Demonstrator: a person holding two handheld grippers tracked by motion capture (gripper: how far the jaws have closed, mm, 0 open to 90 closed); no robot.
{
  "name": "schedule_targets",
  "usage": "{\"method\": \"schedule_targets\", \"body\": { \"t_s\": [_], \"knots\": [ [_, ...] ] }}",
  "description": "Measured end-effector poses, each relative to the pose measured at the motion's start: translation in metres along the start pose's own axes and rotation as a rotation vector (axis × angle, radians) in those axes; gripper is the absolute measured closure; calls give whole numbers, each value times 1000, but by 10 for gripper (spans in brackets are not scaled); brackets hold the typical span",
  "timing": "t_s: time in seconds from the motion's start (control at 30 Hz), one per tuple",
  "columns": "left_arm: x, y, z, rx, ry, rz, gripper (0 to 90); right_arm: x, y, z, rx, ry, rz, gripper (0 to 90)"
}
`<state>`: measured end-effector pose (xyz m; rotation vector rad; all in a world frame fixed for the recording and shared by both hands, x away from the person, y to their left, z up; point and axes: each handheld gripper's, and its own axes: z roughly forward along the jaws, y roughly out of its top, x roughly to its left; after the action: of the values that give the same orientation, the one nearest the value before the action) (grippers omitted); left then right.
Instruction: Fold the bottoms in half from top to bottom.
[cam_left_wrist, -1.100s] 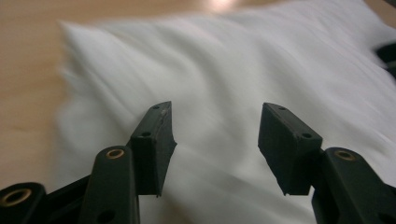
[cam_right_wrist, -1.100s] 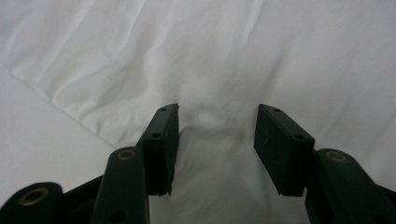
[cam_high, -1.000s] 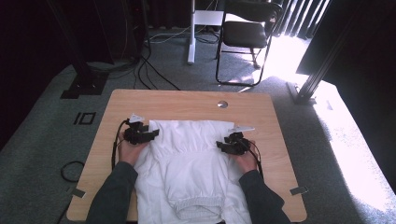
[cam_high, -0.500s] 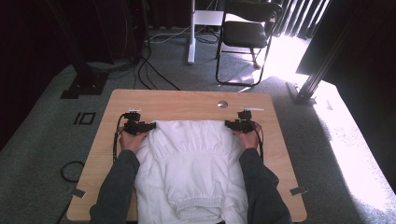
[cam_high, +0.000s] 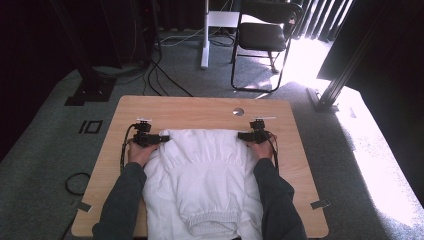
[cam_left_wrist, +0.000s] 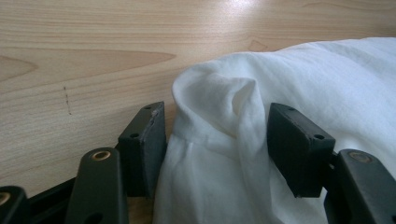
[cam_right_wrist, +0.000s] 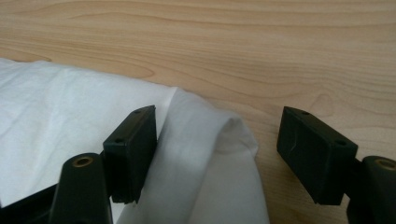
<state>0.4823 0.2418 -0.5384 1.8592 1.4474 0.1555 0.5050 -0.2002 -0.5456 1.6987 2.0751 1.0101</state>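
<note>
We saw the white garment (cam_high: 202, 180) lying folded on the wooden desk (cam_high: 200, 110). The left gripper (cam_left_wrist: 217, 140) stood at its far left corner, jaws apart, cloth bunched between them, seemingly unpinched. The right gripper (cam_right_wrist: 217, 144), at the far right corner, had just been opening, jaws wide around loose cloth.
</note>
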Motion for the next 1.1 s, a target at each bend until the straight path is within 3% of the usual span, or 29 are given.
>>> {"method": "schedule_targets", "body": {
  "t_s": [0.07, 0.17, 0.23, 0.27, 0.33, 0.5, 0.73, 0.8, 0.83, 0.87, 0.9, 1.0, 1.1],
  "knots": [
    [-1, 1, 0, 5, 8, -9, 421, 1, 0, 0, 9, -8, -8, 281],
    [-1, 0, 0, 31, -13, -8, 563, 6, 1, -2, 36, 4, -56, 431],
    [-1, 0, 1, 55, -27, 0, 729, 8, 2, -3, 60, 7, -73, 660],
    [0, -1, 1, 56, -33, 7, 779, 7, 2, -3, 73, 31, -65, 769],
    [1, 0, -1, 28, -34, 0, 830, 4, 4, -3, 88, 76, -28, 835],
    [2, 15, -21, -94, -61, -23, 843, -1, 15, -17, 31, 101, -38, 848],
    [-17, 53, -55, -217, -70, 64, 842, -2, 46, -53, -134, 113, -61, 848],
    [-21, 59, -61, -244, -76, 75, 841, -2, 54, -65, -214, 117, -59, 848],
    [-21, 59, -61, -244, -76, 75, 841, -2, 54, -65, -214, 117, -59, 848],
    [-25, 62, -67, -273, -98, 83, 841, -2, 56, -68, -237, 119, -62, 847],
    [-27, 61, -69, -265, -96, 97, 840, -3, 57, -77, -271, 128, -64, 846],
    [-30, 54, -74, -261, -116, 118, 839, -4, 51, -83, -266, 133, -100, 846],
    [-34, 45, -83, -272, -137, 141, 838, -6, 42, -88, -277, 153, -104, 846]
  ]
}}
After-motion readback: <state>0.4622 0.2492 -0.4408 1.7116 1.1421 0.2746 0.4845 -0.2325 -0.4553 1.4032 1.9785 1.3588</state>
